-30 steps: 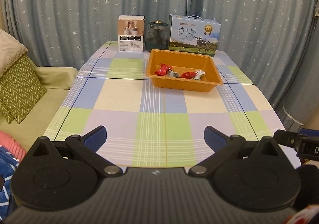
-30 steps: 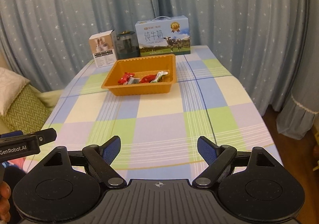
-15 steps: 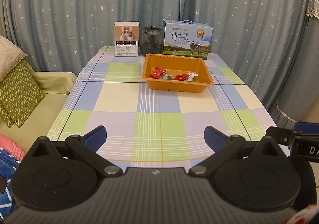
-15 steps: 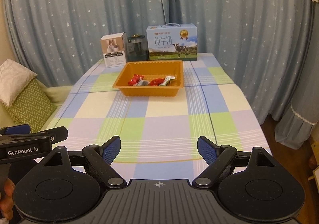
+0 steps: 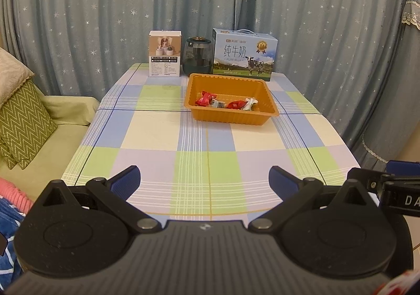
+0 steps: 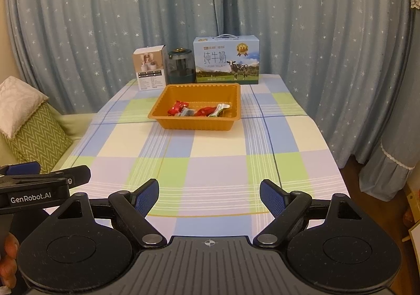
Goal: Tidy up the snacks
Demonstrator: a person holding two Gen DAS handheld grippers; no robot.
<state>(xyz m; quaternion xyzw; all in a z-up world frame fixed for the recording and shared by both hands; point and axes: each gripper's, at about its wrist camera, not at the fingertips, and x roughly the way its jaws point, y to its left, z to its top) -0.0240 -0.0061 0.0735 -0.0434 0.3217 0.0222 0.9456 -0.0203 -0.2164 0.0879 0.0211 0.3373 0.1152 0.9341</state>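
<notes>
Several wrapped snacks (image 5: 225,103) lying in an orange tray (image 5: 231,117) toward the far end of a checked tablecloth (image 5: 207,158); red wrappers (image 6: 178,107) at the left of the heap, a pale green-and-white one (image 6: 220,109) at the right, a grey one between. Strung in a row along the tray's long axis, which runs left to right across the table; the pale packet tilted, far end up toward the right. Just behind the tray, along the back edge: a small white carton (image 5: 164,57), a dark round jar (image 5: 197,56), and a blue milk box (image 5: 244,54) with a cow picture, all upright before star-dotted blue curtains (image 5: 105,6). Left of the table, a green sofa with a zigzag cushion (image 5: 23,124). Nearest the cameras, well apart from the tray, the left gripper (image 5: 204,179) with blue fingers (image 5: 126,180) spread wide, nothing between them, touching nothing, over the near edge of the cloth. Same for the right gripper (image 6: 209,196): blue pads (image 6: 147,196) standing far apart, clasping nothing. Each gripper seen at the edge of the other's view, side by side. A bit of a hand (image 6: 8,258) at the lower left of the right view.
</notes>
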